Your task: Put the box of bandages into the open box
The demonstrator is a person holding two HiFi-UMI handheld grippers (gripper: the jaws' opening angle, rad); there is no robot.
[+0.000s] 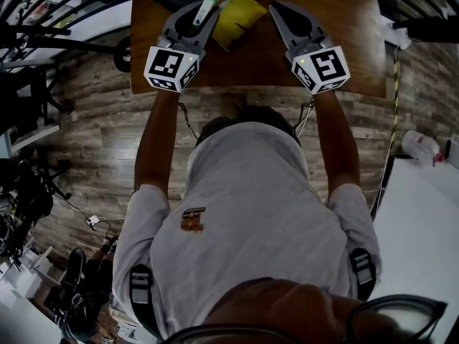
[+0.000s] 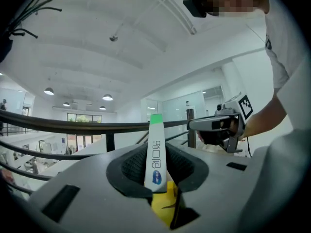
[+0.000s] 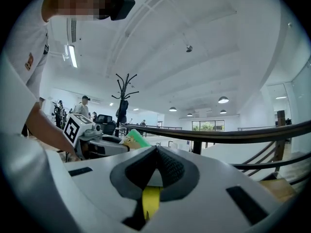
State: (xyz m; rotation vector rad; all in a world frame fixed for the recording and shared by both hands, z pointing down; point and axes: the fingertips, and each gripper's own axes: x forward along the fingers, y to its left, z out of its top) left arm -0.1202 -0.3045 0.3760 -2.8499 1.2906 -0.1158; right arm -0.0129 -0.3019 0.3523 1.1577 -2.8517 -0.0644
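Below, a wooden table [image 1: 344,13] stands on plank flooring [image 1: 93,142].

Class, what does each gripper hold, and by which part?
Left gripper: the bandage box, clamped on its flat sides near the white end, with the green end sticking out. Right gripper: shut, seemingly pinching the yellow box by an edge.
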